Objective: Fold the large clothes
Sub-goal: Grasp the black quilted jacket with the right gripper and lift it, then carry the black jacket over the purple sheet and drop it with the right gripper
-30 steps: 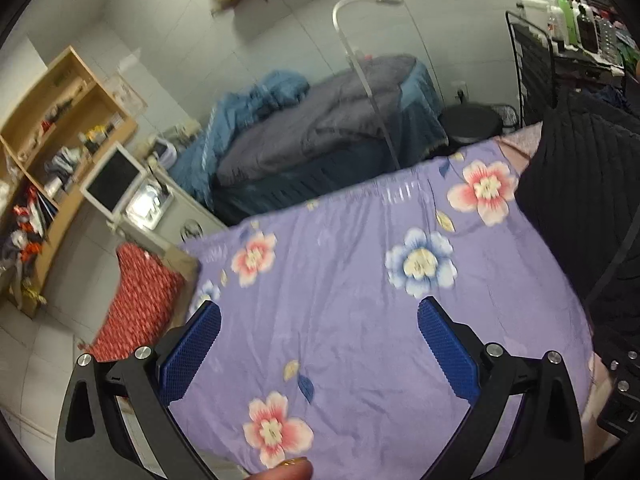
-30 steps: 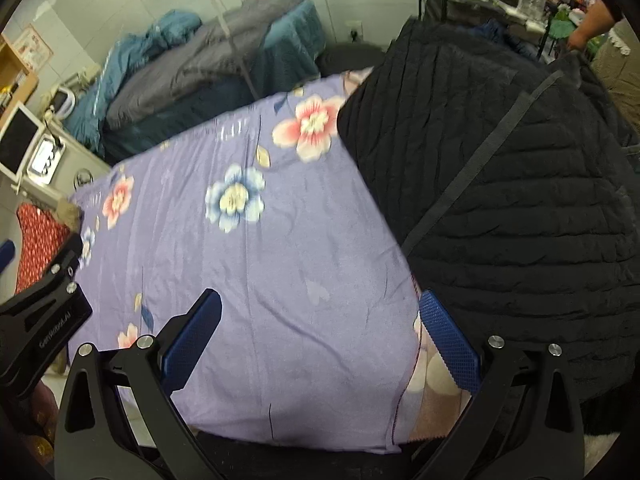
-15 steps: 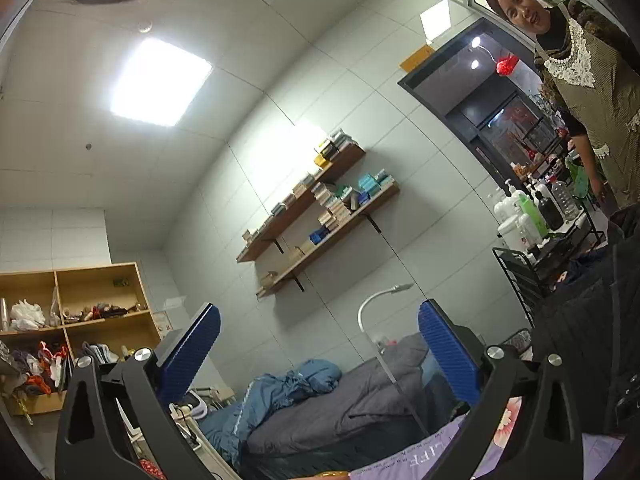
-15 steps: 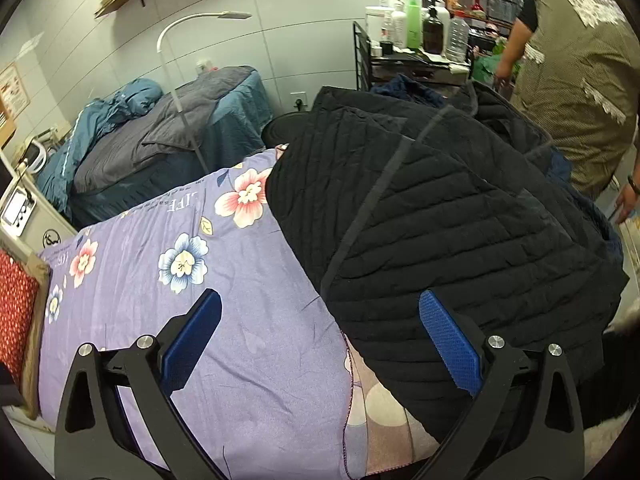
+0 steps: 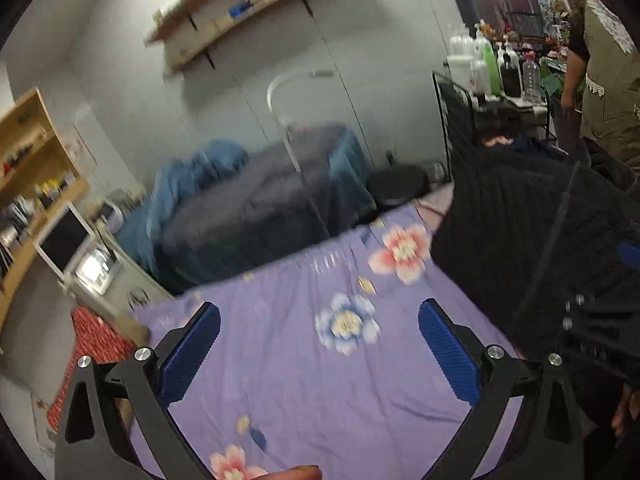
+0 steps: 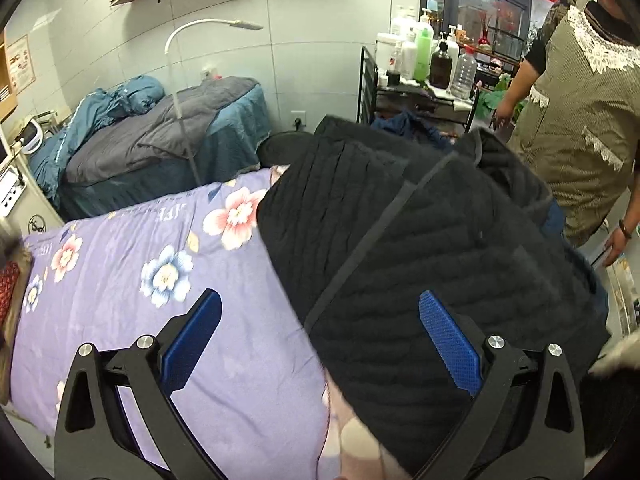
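Left tongs swing back down from the ceiling toward the bed; the jacket is not yet gripped.

The left tongs (image 5: pixel 319 354), which half a second ago pointed up at the wall shelves, now look down over the purple floral sheet (image 5: pixel 304 392), spread wide and holding nothing. The right tongs (image 6: pixel 320 354) are also spread and empty, and have moved closer to the black quilted jacket (image 6: pixel 440 264), whose near edge now lies between their tips. The jacket lies heaped on the right part of the sheet, unfolded. Beyond the jacket a person in an apron (image 6: pixel 580 120) stands beside a rack of bottles (image 6: pixel 420 56). Both tongs now face the work, so the first grasp on the jacket looks close, though no fold has begun.
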Demonstrator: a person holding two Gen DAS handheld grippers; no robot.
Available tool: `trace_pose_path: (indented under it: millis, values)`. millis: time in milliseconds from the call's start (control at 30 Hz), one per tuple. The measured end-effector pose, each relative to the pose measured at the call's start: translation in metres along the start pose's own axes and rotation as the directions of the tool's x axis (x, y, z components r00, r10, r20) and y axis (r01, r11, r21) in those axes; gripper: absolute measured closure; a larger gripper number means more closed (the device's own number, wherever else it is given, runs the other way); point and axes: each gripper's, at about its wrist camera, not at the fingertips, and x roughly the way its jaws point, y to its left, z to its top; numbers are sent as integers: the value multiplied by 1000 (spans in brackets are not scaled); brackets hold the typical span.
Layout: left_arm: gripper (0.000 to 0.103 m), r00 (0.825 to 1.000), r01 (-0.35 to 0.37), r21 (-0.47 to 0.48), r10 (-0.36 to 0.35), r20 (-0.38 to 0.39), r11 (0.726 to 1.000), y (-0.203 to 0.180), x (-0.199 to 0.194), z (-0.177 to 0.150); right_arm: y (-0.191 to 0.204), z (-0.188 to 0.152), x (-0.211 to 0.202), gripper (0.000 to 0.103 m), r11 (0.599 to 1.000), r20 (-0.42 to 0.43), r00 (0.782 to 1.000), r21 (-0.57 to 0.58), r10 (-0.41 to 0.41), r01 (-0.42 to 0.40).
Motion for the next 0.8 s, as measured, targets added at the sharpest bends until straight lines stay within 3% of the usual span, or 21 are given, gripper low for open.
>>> trace_pose_path:
  millis: [100, 233, 367, 433, 533, 600, 667, 733, 800]
  values:
    - [6, 995, 20, -100, -30, -99, 995, 19, 21, -11, -11, 22, 15, 5, 998, 77, 996, -27, -50, 52]
    - [6, 985, 6, -117, -25, -168, 993, 33, 31, -13, -35, 53, 43, 5, 990, 131, 982, -16, -137, 141]
    - [6, 982, -8, -130, -17, -187, 991, 40, 26, -14, -51, 76, 70, 5, 954, 212, 938, -64, -274, 293]
    - [6, 979, -5, -149, -25, -204, 989, 42, 24, -14, -57, 81, 91, 5, 957, 184, 954, -125, -236, 261]
    - [6, 975, -25, -155, -11, -222, 988, 43, 27, -19, -62, 71, 135, 5, 973, 59, 991, -194, -119, 128]
    - [6, 973, -42, -154, 5, -232, 987, 44, 27, -23, -63, 52, 168, 5, 970, -50, 993, -224, -105, 92]
    - [6, 969, -60, -159, 19, -244, 985, 48, 28, -26, -55, 35, 178, 5, 950, -42, 989, -286, -145, 127]
    - [6, 963, -86, -168, 39, -265, 982, 55, 31, -30, -50, 32, 170, 5, 961, -39, 993, -259, -114, 100]
    - [6, 953, -130, -197, 68, -297, 972, 70, 32, -38, -41, 46, 149, 11, 990, -44, 999, -139, -14, 7]
